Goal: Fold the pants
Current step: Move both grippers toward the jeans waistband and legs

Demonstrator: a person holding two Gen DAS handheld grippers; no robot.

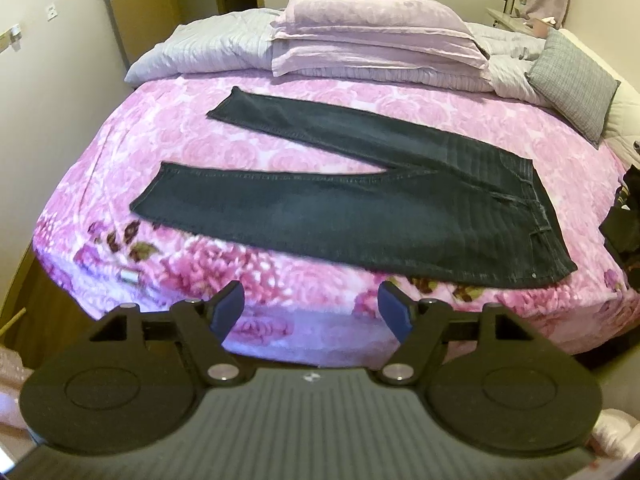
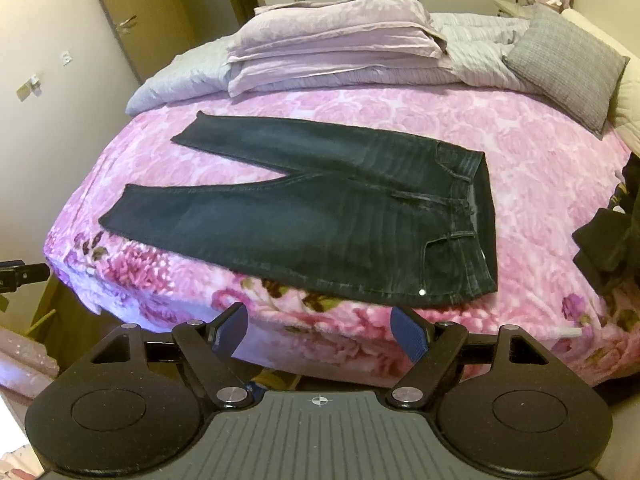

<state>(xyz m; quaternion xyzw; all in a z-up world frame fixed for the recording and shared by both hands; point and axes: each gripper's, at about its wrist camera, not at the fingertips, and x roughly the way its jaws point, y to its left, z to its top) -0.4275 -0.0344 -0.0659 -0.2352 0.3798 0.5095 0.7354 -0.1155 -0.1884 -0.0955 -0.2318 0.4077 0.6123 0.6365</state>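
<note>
Dark denim pants [image 1: 360, 208] lie flat on a pink floral blanket [image 1: 280, 296], waistband to the right, both legs spread apart and pointing left. In the right wrist view the pants [image 2: 320, 220] lie the same way, waistband near the right. My left gripper [image 1: 312, 308] hovers over the bed's near edge, short of the nearer leg, open with nothing between its blue pads. My right gripper [image 2: 320, 332] is also open and holds nothing, just short of the hip end of the waistband. The tip of the left gripper [image 2: 24, 276] shows at the right wrist view's left edge.
Stacked lilac pillows [image 1: 372, 40] and a grey quilt [image 1: 208, 48] fill the far end of the bed. A grey cushion [image 1: 572, 84] leans at the far right. Dark clothing [image 2: 612, 240] lies at the bed's right edge. A wall and a door [image 1: 132, 4] stand to the left.
</note>
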